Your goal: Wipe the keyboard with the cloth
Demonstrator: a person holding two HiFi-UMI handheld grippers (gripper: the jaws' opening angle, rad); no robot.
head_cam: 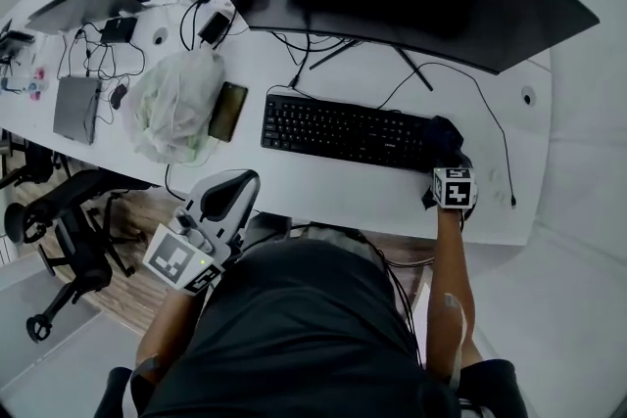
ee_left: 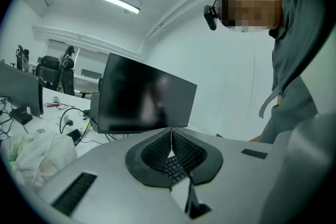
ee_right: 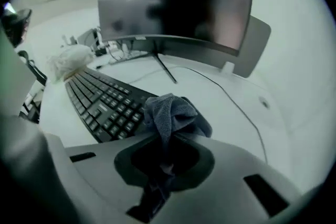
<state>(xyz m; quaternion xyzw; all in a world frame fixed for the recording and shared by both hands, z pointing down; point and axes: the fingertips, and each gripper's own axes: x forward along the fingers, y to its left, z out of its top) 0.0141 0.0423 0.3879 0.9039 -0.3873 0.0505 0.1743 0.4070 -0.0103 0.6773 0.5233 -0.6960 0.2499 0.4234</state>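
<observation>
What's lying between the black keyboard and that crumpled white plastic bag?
A flat dark rectangular device, perhaps a phone, lies between the black keyboard and the crumpled white plastic bag; the head view shows it.

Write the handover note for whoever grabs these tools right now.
Left tool: shut, empty, held off the near edge of the desk.
Right tool: shut on the cloth, at the right end of the keyboard.
Done: cloth gripped and at the keys; how much is wiped can't be told.
Left to do: wipe along the keyboard toward its left end.
</observation>
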